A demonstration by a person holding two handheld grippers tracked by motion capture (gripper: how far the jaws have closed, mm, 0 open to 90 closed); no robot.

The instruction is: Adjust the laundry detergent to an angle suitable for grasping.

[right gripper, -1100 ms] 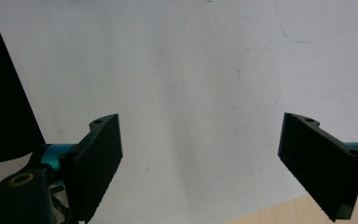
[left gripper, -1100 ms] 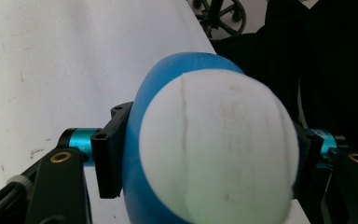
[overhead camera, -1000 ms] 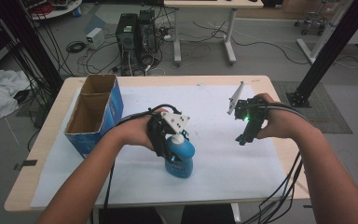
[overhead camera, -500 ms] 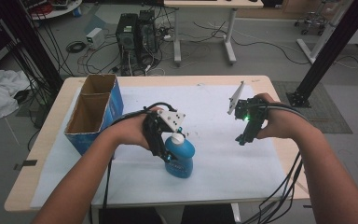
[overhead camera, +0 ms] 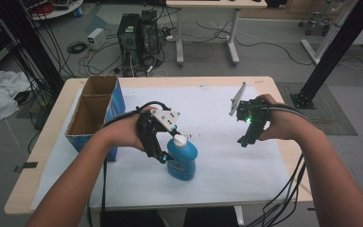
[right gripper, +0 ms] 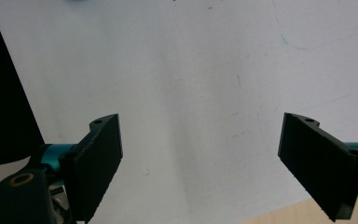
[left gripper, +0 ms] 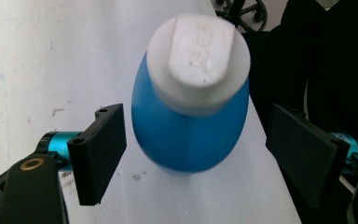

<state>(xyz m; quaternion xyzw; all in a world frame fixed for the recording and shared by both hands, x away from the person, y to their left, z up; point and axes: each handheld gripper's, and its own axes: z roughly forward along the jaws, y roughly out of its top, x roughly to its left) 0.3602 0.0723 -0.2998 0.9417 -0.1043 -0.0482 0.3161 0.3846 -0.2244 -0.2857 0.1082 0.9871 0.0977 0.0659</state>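
Standing upright on our desk, the capped blue bottle sits untouched between our left tongs, just opened; our right tongs gape empty.

From my feed: bottle stood upright on the sheet near the table's front edge, approx centre. Box sat at far left, w/ its open top up. L gripper flanked the bottle w/o touching; R gripper hung well right.
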